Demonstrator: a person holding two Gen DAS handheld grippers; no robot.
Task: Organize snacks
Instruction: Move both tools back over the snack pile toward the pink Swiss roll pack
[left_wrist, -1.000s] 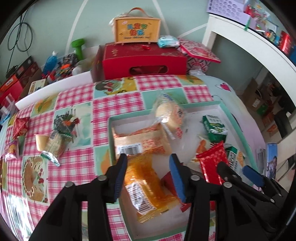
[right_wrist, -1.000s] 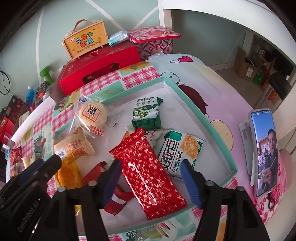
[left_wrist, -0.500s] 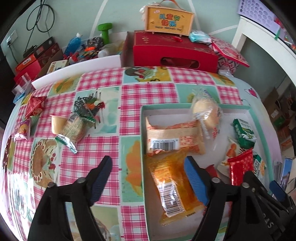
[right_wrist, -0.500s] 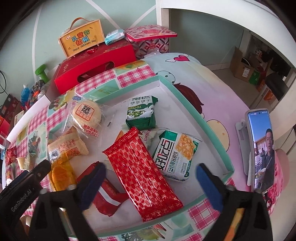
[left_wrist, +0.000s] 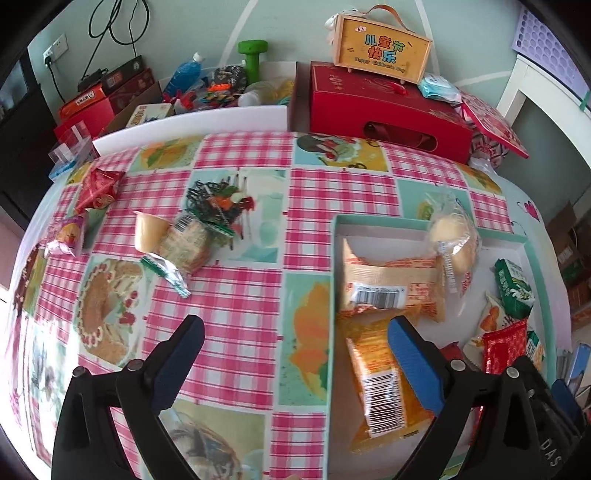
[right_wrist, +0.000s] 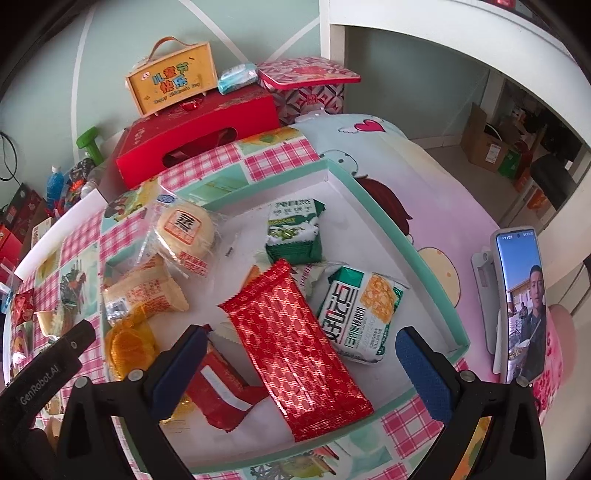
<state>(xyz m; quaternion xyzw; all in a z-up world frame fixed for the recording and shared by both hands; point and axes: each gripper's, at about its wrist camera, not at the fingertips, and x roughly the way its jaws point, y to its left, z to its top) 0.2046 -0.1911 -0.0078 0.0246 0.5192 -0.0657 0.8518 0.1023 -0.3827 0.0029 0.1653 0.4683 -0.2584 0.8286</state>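
Now, left gripper (left_wrist: 295, 354): your jaws have just been opening and stand wide with nothing between them; one finger hangs over the checked cloth, the other over the tray's near end.
Orange packet (left_wrist: 384, 384): it lies in the tray (left_wrist: 332, 266) under that tray-side finger, long axis running away from you.
Right gripper (right_wrist: 301, 360): spread fully, empty; the red wafer pack (right_wrist: 295, 350) lies loose below the gap, slanting up to the left.
Loose snacks: the biscuit pack (left_wrist: 186, 247) and jelly cup (left_wrist: 147, 232) sit well apart, up and left of your left fingers on the cloth.
Nearer hand: your left, I judge; the biscuit pack's length slants toward you.
Farther still: the red triangle pack (left_wrist: 98, 184), at the cloth's far left.
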